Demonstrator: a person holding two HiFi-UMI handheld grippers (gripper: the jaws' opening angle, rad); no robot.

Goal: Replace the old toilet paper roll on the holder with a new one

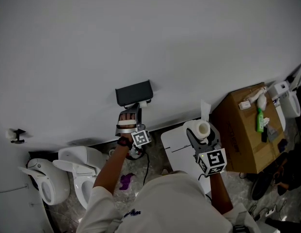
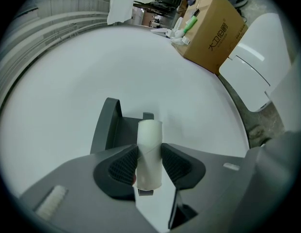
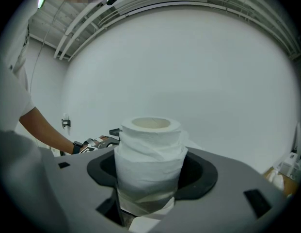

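Wall point(image 1: 140, 33): one holder point(image 1: 134, 93), two rolls point(image 3: 149, 154) point(image 2: 149, 152)

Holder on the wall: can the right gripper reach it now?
Probably not yet. The left gripper sits at the holder, shut on the empty tube, blocking the way; the right gripper holds the new roll aside.

Bare roll tube point(image 2: 150, 139) tight in left gripper point(image 2: 150, 163)
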